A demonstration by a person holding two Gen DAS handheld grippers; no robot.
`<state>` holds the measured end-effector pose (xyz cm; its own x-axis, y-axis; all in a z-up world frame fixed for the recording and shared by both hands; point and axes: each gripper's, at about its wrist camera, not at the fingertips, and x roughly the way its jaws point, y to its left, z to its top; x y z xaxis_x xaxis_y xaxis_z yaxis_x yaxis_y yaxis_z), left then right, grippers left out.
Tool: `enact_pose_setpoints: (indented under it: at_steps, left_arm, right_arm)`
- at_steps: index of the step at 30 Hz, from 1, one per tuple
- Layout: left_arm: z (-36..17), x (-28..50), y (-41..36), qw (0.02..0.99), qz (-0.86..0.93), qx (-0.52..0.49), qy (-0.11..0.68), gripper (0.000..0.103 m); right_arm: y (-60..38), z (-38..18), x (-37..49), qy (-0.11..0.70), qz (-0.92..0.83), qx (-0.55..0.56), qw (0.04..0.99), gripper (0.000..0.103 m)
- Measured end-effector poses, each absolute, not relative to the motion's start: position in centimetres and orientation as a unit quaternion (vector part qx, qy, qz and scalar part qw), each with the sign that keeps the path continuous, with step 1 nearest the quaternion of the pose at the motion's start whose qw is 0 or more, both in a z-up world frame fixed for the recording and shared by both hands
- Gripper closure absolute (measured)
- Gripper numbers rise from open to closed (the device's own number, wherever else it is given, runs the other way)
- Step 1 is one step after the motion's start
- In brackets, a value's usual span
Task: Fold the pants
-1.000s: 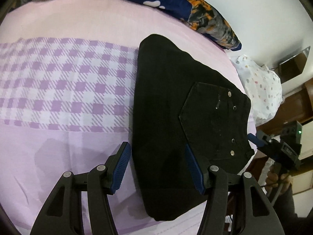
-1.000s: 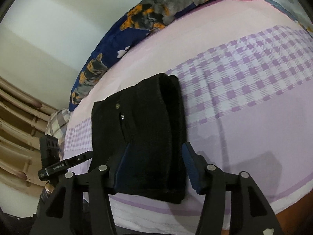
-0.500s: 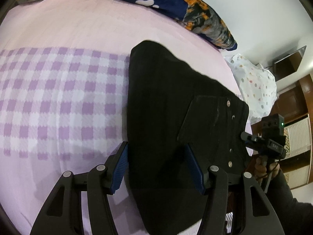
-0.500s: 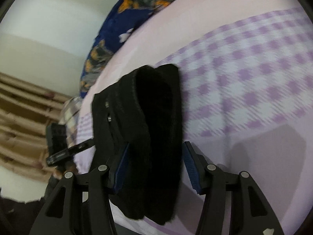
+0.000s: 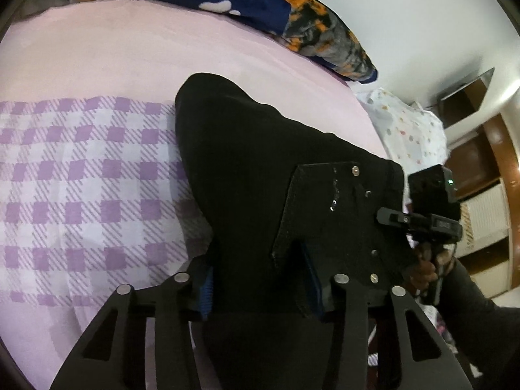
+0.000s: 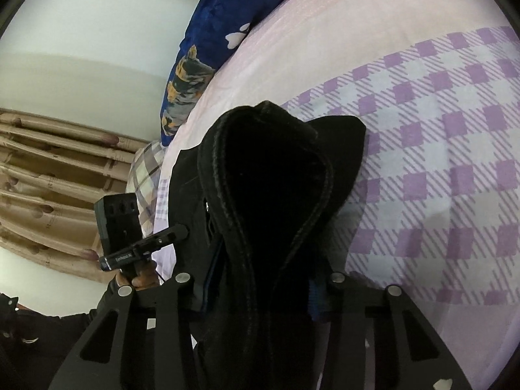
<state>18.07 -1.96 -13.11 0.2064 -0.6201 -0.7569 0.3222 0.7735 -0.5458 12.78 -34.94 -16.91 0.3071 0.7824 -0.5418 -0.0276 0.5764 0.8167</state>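
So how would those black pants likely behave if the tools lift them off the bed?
The black pants would probably flop: the near layers already bow open in a loop between the right tool fingers. They look thick, so likely heavyish. The matte cloth seems unlikely to slip from the left tool.
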Motion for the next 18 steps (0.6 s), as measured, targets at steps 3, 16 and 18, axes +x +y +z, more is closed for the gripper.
enact_pose_setpoints:
  at_steps: [3,16,18]
  left_arm:
    - [-12.8,17.3,-2.8,0.785,-0.29,-0.101,0.538,0.059]
    - [-12.4,16.8,-4.5,0.804,-0.239,-0.047,0.542,0.064]
    - [-12.2,16.7,-4.9,0.807,-0.234,-0.035,0.541,0.066]
  right_arm:
    - [-34.9,-16.9,12.9,0.517,0.274,0.37,0.721,0.063]
    - [-34.0,-16.0,11.9,0.5,0.198,0.377,0.754,0.069]
    - [-33.7,-15.6,11.7,0.497,0.187,0.375,0.76,0.071]
